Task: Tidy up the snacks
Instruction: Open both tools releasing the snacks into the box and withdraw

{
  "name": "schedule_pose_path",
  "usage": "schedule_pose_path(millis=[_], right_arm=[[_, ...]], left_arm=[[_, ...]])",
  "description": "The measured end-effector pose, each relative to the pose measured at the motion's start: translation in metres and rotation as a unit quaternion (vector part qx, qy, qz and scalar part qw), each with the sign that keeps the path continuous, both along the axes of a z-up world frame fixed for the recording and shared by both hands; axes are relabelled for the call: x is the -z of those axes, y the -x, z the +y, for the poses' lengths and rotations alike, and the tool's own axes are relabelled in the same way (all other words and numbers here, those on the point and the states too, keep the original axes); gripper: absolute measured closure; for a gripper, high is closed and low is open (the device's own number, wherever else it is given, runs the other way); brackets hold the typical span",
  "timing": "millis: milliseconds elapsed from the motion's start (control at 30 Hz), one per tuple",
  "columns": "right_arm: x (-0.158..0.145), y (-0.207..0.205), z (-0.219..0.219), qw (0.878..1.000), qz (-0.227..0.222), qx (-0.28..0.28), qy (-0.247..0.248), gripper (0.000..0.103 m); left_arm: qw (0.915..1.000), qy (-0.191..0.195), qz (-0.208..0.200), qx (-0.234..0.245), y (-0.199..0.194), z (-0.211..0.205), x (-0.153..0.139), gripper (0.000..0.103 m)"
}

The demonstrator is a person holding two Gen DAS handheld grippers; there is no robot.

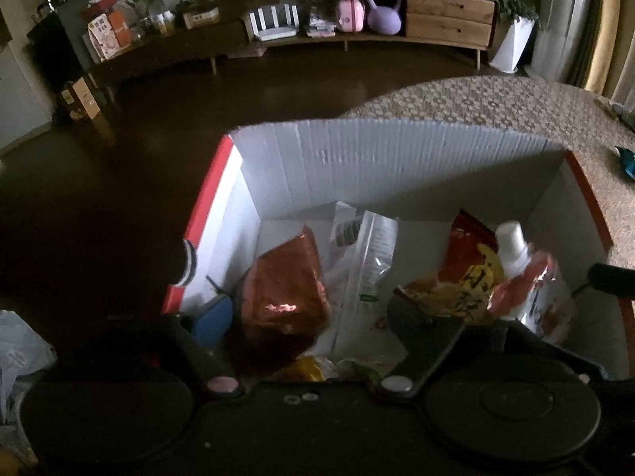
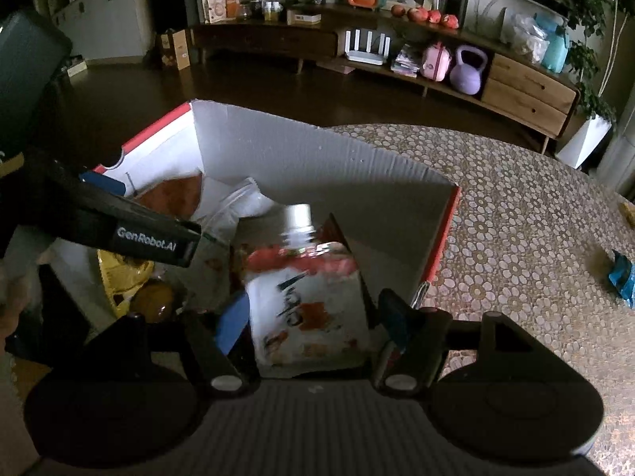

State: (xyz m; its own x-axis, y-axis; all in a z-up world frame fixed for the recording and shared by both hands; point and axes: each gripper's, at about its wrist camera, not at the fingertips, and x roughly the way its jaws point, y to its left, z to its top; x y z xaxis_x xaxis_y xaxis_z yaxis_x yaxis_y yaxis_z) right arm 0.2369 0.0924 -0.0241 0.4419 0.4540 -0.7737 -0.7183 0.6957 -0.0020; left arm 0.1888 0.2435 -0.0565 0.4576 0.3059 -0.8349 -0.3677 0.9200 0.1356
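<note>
Blue-padded fingers of the right gripper stand spread on either side of a white spouted drink pouch with red print and a white cap; whether the pads actually touch it cannot be told, and the pouch is blurred. It sits upright inside the open white cardboard box with red outer edges, near the box's right wall. From the left wrist view, the left gripper is spread wide over the same box, holding nothing, with a shiny red-brown snack bag between its fingers. Beside that bag lie a clear plastic packet and a red-and-yellow chip bag, which leans against the pouch. The box rests on a desk covered in a flower-patterned cloth, where a small blue wrapper lies well apart from the box.
</note>
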Motion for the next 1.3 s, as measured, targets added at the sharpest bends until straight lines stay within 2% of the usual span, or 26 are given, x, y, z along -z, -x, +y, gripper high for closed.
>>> schedule_pose_path(millis=[200, 400, 767, 1300], right_arm=[[-0.012, 0.010, -0.014, 1.000, 0.003, -0.003, -0.028, 0.020], [-0.023, 0.014, -0.028, 0.999, 0.003, 0.014, -0.049, 0.018], [-0.049, 0.027, -0.072, 0.994, -0.006, 0.035, -0.100, 0.014], [-0.077, 0.039, -0.168, 0.987, -0.045, 0.081, -0.128, 0.012]], left_arm=[[0.9997, -0.003, -0.024, 0.000, 0.013, -0.006, -0.015, 0.011], [0.9982, -0.002, -0.060, 0.005, 0.030, -0.015, -0.034, 0.000], [0.9928, -0.005, -0.116, 0.027, 0.059, -0.045, -0.066, 0.000], [0.9833, 0.011, -0.166, 0.074, 0.078, -0.119, -0.090, 0.000]])
